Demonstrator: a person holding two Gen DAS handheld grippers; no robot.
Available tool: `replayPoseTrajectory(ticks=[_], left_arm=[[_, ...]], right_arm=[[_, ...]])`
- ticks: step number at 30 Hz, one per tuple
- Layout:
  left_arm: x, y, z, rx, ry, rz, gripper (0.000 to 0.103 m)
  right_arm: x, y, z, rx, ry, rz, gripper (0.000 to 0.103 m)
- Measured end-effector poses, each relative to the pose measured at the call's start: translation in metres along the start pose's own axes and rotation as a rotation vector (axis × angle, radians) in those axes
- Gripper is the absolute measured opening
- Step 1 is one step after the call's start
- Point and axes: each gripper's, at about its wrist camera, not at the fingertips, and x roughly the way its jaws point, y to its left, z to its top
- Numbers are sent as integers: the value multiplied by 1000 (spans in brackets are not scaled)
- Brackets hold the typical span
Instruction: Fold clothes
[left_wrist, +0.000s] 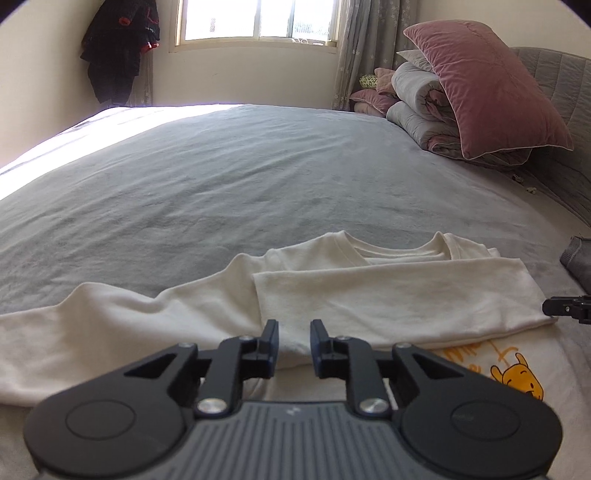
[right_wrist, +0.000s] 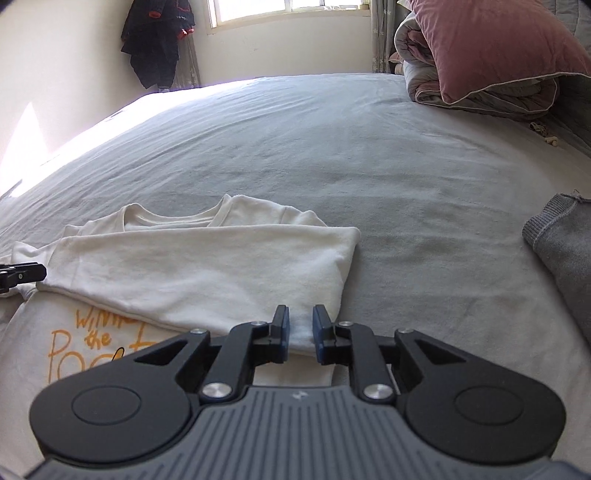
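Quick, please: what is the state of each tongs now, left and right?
Left tongs: open, holding nothing, over the white shirt.
Right tongs: open, holding nothing, at the shirt's edge.

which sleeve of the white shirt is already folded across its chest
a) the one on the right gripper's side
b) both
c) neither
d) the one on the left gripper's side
a: on the white shirt, the folded sleeve lies flat across the chest from the right gripper's side, while the other sleeve trails out flat on the bed on the left gripper's side.
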Motion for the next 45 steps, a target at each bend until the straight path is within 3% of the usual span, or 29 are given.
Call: replayPoseTrajectory(ticks=[2, 4, 7, 16, 20, 23, 29, 30, 33, 39, 45], left_arm=[[-11, 10, 2, -39, 3, 37, 38], [-18, 22, 2, -92, 17, 94, 47], [-29, 46, -2, -193, 25, 192, 59], [-55, 126, -20, -445, 9, 461, 65], [-56, 161, -31, -559, -7, 527, 65], [-54, 182, -40, -641, -22, 557, 63], [-47, 199, -48, -685, -81, 635, 49], [-46, 200, -47, -689, -94, 650, 42], [-47, 202, -44, -696, -151, 694, 4], [-66, 156, -17, -505, -359, 708, 4], [-85, 102, 15, -391, -502, 581, 4]], right_arm=[[-10, 5, 1, 1, -21, 13, 21], [-19, 9, 3, 1, -41, 26, 38], [-33, 16, 5, 2, -72, 45, 44], [-52, 33, 6, 2, -111, 105, 51], [-54, 37, 2, 20, -115, 133, 52], [-52, 39, -2, 23, -111, 142, 52], [-43, 37, -11, 29, -88, 147, 52], [-42, 36, -12, 34, -83, 147, 52], [-38, 34, -16, 43, -74, 151, 52], [-36, 30, -17, 45, -78, 159, 52], [-37, 28, -15, 50, -83, 175, 52]])
